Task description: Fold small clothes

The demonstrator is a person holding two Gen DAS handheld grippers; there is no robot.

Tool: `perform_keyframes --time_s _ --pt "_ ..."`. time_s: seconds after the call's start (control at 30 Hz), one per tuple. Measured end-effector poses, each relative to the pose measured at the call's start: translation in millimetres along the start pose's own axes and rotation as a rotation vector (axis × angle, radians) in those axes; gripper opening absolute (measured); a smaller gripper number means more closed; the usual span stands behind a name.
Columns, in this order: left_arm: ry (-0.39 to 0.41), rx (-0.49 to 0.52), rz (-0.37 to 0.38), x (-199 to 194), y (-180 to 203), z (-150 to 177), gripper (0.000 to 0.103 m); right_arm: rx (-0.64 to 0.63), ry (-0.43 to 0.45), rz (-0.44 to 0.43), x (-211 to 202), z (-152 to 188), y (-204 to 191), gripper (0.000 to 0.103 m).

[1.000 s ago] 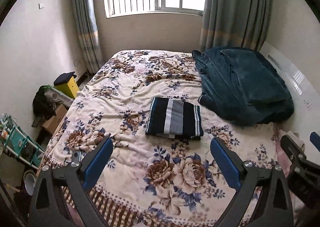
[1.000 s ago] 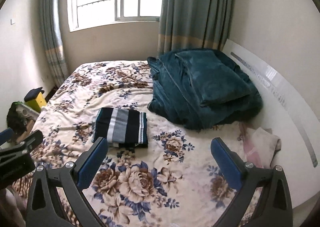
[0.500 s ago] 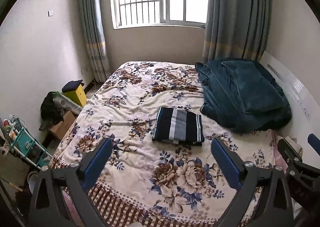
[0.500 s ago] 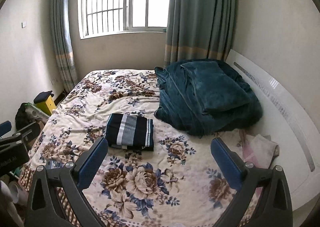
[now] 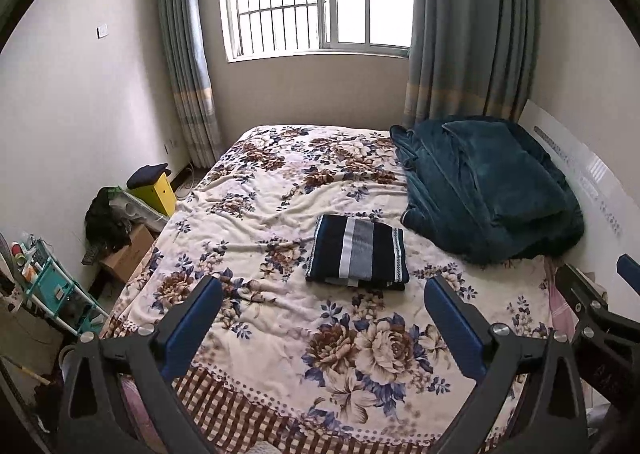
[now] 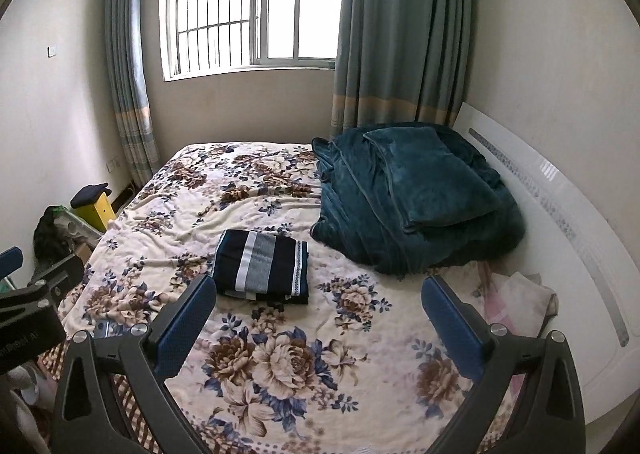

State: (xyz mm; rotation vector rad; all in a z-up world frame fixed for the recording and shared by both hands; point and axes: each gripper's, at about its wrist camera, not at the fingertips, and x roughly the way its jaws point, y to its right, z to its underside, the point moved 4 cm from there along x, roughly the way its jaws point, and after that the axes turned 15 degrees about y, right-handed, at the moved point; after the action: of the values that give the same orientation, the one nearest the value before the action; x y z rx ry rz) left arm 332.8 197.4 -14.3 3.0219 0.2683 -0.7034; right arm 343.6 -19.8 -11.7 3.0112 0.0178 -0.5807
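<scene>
A folded dark navy garment with white and grey stripes [image 5: 359, 252] lies flat as a neat rectangle on the floral bedspread [image 5: 280, 334], near the bed's middle; it also shows in the right wrist view [image 6: 263, 266]. My left gripper [image 5: 322, 324] is open and empty, held back above the bed's near edge, well short of the garment. My right gripper [image 6: 318, 324] is open and empty, also back from the garment. The right gripper shows at the right edge of the left wrist view [image 5: 600, 310], and the left gripper at the left edge of the right wrist view [image 6: 36, 294].
A heap of teal blankets [image 5: 488, 189] fills the bed's far right by the white headboard [image 6: 560, 221]. A pink cloth [image 6: 516, 294] lies by the headboard. Left of the bed stand a yellow box [image 5: 158, 191], a cardboard box [image 5: 128, 250] and a teal rack [image 5: 52, 294].
Both grippers have drawn back and up from the bed, so the garment looks smaller and more of the room and window shows. The garment has not moved.
</scene>
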Motion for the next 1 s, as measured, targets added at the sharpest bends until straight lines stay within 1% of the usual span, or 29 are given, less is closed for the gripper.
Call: perform_keyframes --time_s 0.67,1.0 --pt "0.004 0.012 -0.007 -6.0 0.4 -2.9 0.103 0.0 -0.006 -0.03 2.1 4.0 5.2 0.103" --pt "0.003 0.011 -0.006 -7.2 1.3 -3.8 0.103 -0.001 -0.003 -0.045 2.9 -0.3 3.8 0.103"
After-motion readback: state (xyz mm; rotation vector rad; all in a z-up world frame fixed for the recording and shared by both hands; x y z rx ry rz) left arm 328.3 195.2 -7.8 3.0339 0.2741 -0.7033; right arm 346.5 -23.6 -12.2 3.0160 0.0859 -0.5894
